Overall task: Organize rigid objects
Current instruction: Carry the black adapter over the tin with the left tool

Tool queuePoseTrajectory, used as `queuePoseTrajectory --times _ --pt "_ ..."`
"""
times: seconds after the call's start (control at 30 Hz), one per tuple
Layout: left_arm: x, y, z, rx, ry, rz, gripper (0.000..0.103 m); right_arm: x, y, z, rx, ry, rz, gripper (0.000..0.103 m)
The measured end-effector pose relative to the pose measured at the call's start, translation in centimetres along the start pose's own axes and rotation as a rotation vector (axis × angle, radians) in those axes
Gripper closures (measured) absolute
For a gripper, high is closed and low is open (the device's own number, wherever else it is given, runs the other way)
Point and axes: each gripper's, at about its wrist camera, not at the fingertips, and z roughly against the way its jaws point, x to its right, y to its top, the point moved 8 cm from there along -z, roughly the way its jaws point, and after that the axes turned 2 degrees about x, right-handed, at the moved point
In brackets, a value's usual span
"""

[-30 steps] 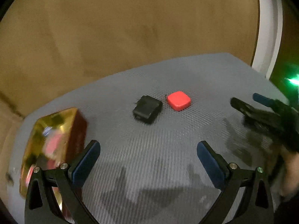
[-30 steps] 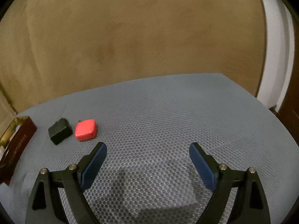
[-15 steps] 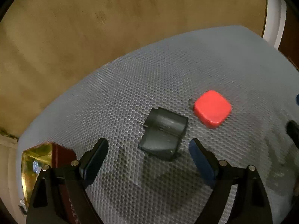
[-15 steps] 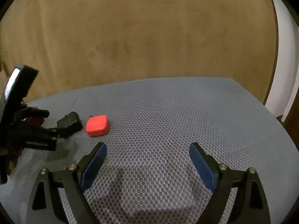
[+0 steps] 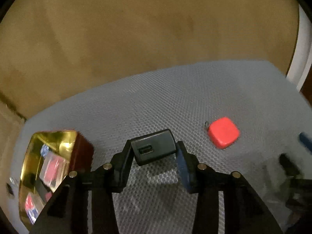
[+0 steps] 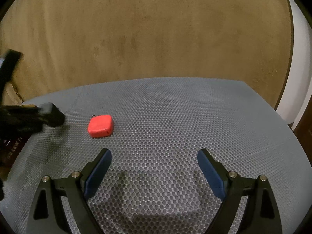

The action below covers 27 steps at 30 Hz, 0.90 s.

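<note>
My left gripper is shut on a black charger block and holds it a little above the grey mesh surface; its shadow lies beneath. A red rounded square object lies on the mesh to the right of it. In the right wrist view the red object lies ahead and left of my open, empty right gripper. The left gripper with the black block shows blurred at the far left.
A gold-lined dark red box holding several small red and clear items stands at the left edge of the mesh. A tan wall rises behind. The right gripper's blue fingertip shows at the right of the left wrist view.
My left gripper closed on the black charger block and lifted it off the mesh. The right gripper moved closer to the red object and stayed open.
</note>
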Motion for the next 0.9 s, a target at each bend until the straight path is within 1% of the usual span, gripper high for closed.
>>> queuePoseTrajectory --times 0.07,0.1,0.23,0.27,0.33,0.4,0.6,0.67,0.77,0.9 --pt "-1.1 0.3 2.1 0.033 0.024 0.031 0.064 -0.2 0.0 0.1 0.004 -0.006 0.008 0.011" --pt "-1.7 0.4 3.5 0.048 0.010 0.052 0.064 -0.3 0.0 0.0 0.004 -0.008 0.012 0.011" --pt "-5.1 1.5 8.3 0.117 0.019 0.093 0.064 -0.6 -0.1 -0.2 -0.009 -0.018 0.030 0.011" --pt "-6.3 1.6 9.8 0.132 0.038 0.100 0.064 -0.6 -0.1 -0.2 -0.009 -0.021 0.033 0.011" --pt "-8.7 1.6 11.4 0.137 0.058 0.120 0.064 -0.8 -0.1 -0.3 -0.008 -0.027 0.041 0.011" --pt "-11.6 1.4 13.2 0.148 0.108 0.145 0.064 -0.9 -0.1 -0.3 -0.009 -0.035 0.053 0.011" --pt "-18.9 -0.7 18.4 0.164 0.225 0.231 0.064 -1.8 -0.3 -0.4 -0.016 -0.057 0.099 0.011" --pt "-20.8 -1.9 19.5 0.167 0.248 0.255 0.064 -2.0 -0.4 -0.4 -0.013 -0.060 0.108 0.011" --pt "-22.4 -2.6 20.4 0.168 0.263 0.281 0.064 -2.2 -0.5 -0.3 -0.010 -0.060 0.117 0.011" --pt "-22.4 -3.4 20.6 0.157 0.265 0.280 0.064 -2.5 -0.7 -0.3 -0.014 -0.063 0.122 0.011"
